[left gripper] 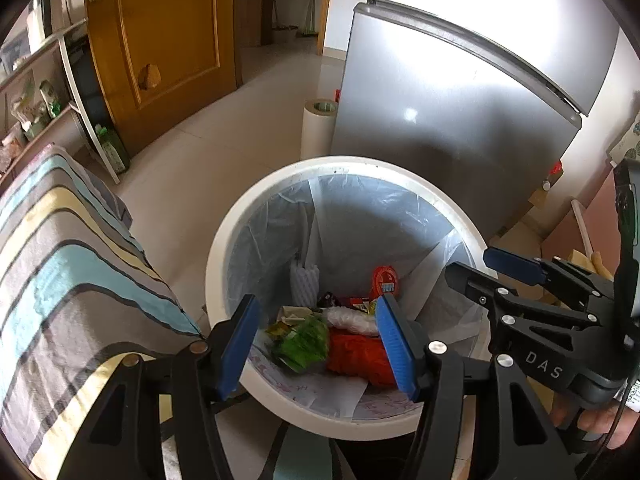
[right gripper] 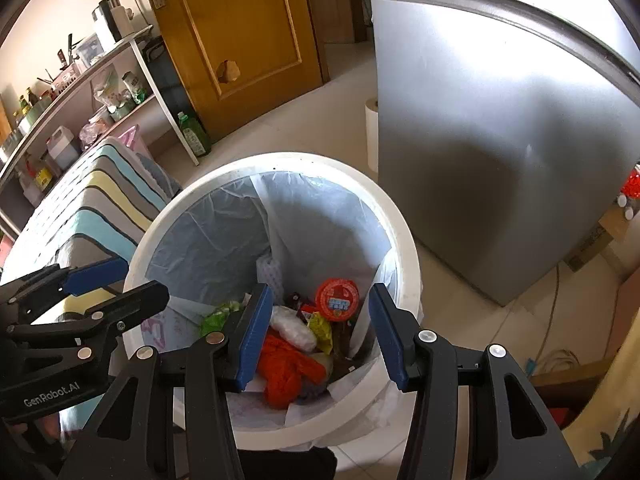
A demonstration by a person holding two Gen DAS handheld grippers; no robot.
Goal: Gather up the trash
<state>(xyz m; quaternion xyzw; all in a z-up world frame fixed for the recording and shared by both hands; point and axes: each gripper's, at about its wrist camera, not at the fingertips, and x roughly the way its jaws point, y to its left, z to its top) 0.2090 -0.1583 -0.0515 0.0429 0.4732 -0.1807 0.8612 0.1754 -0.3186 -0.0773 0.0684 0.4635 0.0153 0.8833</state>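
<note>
"DAS" on right gripper, "GenRobot.AI" on left gripper

Pale tiled floor bearing a white round bin near its centre, a silver refrigerator behind the bin, a white paper roll just beside the refrigerator, a green bottle at the shelf's foot, and a striped-covered furnishing beside the bin.
</note>
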